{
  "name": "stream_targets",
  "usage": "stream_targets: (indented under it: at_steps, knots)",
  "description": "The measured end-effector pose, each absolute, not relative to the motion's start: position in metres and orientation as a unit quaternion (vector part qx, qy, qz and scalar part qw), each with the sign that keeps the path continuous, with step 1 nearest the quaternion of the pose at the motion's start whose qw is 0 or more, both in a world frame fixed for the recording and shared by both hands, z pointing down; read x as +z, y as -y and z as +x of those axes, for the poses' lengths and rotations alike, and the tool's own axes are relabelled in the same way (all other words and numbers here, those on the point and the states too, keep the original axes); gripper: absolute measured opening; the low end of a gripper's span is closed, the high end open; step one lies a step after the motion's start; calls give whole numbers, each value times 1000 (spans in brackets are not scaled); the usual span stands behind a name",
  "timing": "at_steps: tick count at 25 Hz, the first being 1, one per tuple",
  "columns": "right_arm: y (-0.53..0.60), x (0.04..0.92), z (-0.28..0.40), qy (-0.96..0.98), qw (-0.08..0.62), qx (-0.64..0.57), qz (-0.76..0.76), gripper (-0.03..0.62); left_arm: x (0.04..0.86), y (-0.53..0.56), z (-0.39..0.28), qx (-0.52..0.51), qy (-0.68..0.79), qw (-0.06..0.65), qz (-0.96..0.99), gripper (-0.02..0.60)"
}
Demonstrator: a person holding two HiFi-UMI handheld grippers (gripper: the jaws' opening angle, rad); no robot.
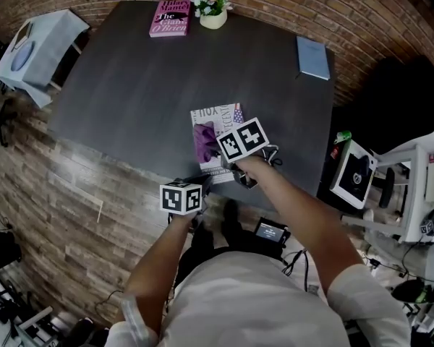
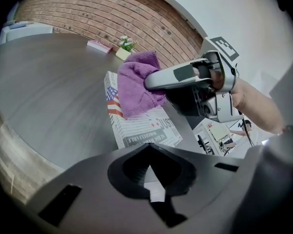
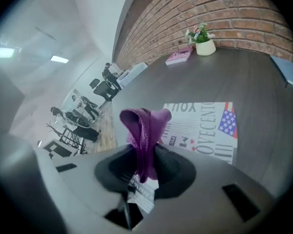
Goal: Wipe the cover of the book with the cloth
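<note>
While the right tool [image 3: 144, 172] pinches the purple cloth [image 3: 145, 130] onto the book [image 3: 205, 126] at the near edge of the surface [image 3: 254, 82], wiping seems under way. Next, sweep it across the cover. The left tool [image 2: 151, 179] is closed and empty.

Open tabletop [image 1: 141, 85] left of book [image 1: 215, 114]

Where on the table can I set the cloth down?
Bare: the left half of the table, from the pink book down to the near edge, and the stretch between the flag-cover book and the blue notebook. Crowded: the near edge, around the cloth.
</note>
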State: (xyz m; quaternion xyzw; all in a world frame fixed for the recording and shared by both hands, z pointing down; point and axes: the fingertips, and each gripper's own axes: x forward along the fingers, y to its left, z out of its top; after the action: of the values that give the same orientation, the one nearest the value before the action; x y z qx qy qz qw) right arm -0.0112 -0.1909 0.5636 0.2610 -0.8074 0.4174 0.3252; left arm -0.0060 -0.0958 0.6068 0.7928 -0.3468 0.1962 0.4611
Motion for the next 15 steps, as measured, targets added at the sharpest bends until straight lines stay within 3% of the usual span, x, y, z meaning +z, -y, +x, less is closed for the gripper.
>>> stream_targets:
  at_steps: [15]
  knots:
    - [187, 600, 7, 790, 398, 384, 264, 92, 608, 96, -8, 199, 347, 459, 793, 6]
